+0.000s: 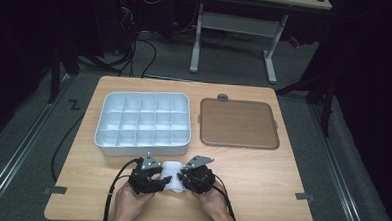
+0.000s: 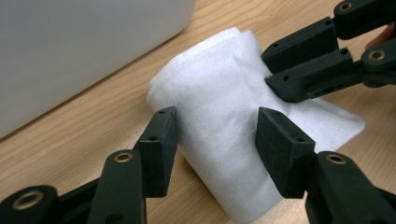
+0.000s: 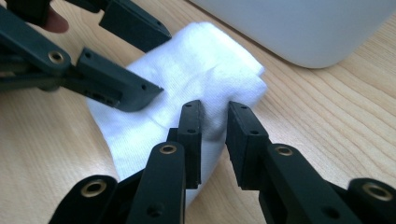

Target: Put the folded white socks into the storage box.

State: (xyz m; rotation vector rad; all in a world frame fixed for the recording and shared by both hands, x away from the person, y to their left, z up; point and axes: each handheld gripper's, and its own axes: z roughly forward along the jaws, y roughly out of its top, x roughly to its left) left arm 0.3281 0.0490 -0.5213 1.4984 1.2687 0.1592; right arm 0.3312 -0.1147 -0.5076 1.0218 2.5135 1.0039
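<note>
A folded white cloth [image 1: 172,174] lies rolled up on the wooden table near its front edge, between the two grippers. My left gripper [image 1: 164,178] comes in from the left. In the left gripper view its jaws [image 2: 217,126] stand wide apart and press on both sides of the cloth [image 2: 219,93]. My right gripper [image 1: 181,179] comes in from the right. In the right gripper view its jaws [image 3: 215,114] stand close together with a narrow gap, tips at the cloth's [image 3: 201,60] near edge. A crease of cloth shows in that gap.
A white compartment tray [image 1: 142,149] sits just behind the cloth, its wall [image 2: 70,46] close to both grippers. A brown rimmed board [image 1: 238,123] lies to the tray's right. Bare table [image 1: 270,194] spreads to the right and left of the hands.
</note>
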